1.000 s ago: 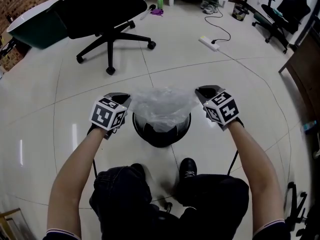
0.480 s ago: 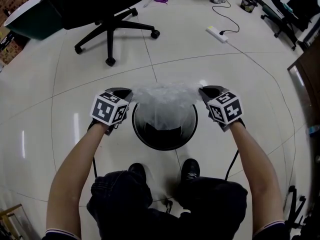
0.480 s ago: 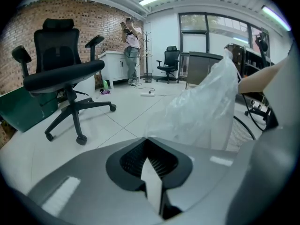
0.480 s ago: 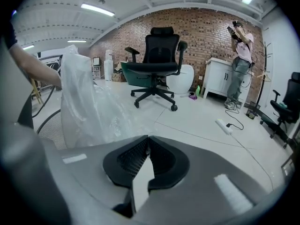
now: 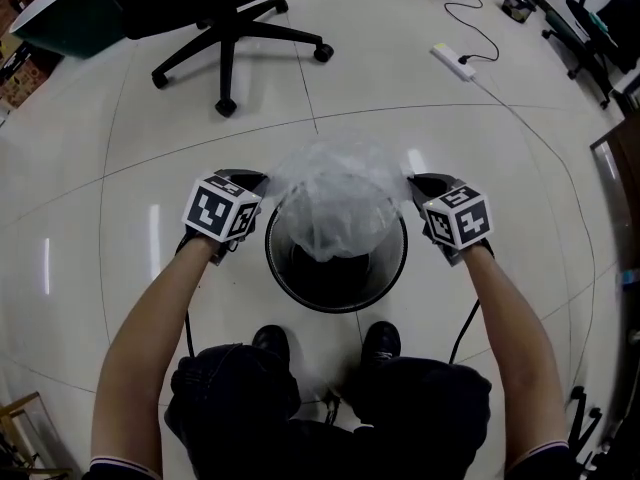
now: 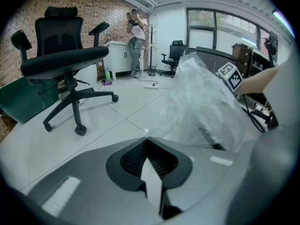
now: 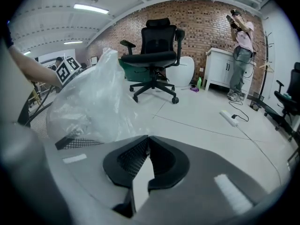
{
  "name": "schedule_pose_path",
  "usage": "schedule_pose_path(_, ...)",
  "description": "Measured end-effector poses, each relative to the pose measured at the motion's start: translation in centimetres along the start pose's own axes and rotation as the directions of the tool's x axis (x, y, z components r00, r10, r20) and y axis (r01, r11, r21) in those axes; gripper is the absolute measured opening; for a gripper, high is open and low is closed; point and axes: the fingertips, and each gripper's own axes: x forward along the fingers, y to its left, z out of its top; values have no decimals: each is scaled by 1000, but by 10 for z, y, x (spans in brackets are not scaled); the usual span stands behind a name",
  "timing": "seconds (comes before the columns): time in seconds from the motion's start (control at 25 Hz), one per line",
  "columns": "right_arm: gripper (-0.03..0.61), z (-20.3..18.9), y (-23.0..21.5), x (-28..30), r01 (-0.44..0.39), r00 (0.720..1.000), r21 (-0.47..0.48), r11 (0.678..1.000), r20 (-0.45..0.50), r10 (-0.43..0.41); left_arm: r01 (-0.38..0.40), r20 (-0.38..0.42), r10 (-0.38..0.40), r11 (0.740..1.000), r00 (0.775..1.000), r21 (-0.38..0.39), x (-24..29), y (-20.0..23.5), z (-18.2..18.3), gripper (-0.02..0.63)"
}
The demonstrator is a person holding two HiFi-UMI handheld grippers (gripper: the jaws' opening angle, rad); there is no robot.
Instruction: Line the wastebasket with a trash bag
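Head view is showing the left gripper [image 5: 258,182] and right gripper [image 5: 416,184] pinching the trash bag [image 5: 335,200] open above the wastebasket [image 5: 336,304], its rim not yet covered.

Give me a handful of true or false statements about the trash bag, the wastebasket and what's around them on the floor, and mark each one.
1. The left tongs and right tongs are both shut on the clear trash bag. True.
2. The bag is spread between the tongs over the wastebasket. True.
3. The wastebasket is white and square. False: it is black, round and made of mesh.
4. The office chair lies tipped on its side. False: it stands upright on its wheels.
5. A power strip lies on the floor beyond the wastebasket. True.
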Motion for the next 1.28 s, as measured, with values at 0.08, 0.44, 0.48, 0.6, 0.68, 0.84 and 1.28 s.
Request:
schedule_pose_path(0.08, 3, -5, 1, 4, -9, 1000, 7, 1000, -9, 9, 6, -24, -7, 1000, 1000, -4, 2, 1, -11, 11)
schedule_pose_path(0.44, 3, -25, 12, 0, -34, 999, 41, 999, -27, 35, 50, -86, -50, 999, 995, 1, -2, -8, -43, 11)
schedule_pose_path(0.48, 3, -26, 14, -3, -37, 999, 43, 998, -21, 38, 54, -84, -53, 999, 995, 5, -4, -9, -43, 11)
schedule_pose_path(0.6, 17, -21, 16, -13, -39, 999, 47, 998, 7, 39, 56, -57, -55, 998, 997, 27, -12, -10, -38, 14)
schedule_pose_path(0.68, 38, -14, 15, -22, -33, 999, 56, 998, 31, 31, 46, -34, -45, 998, 998, 45, -20, -9, -32, 33)
schedule_pose_path(0.84, 55, -3, 13, -40, -18, 998, 68, 998, 62, 14, 23, 0, -23, 997, 1000, 68, -37, -7, -20, 89)
schedule_pose_path(1.28, 127, 21, 15, -85, -81, 982, 182, 980, 185, 47, 51, 112, -60, 995, 992, 82, -65, -20, 12, 114)
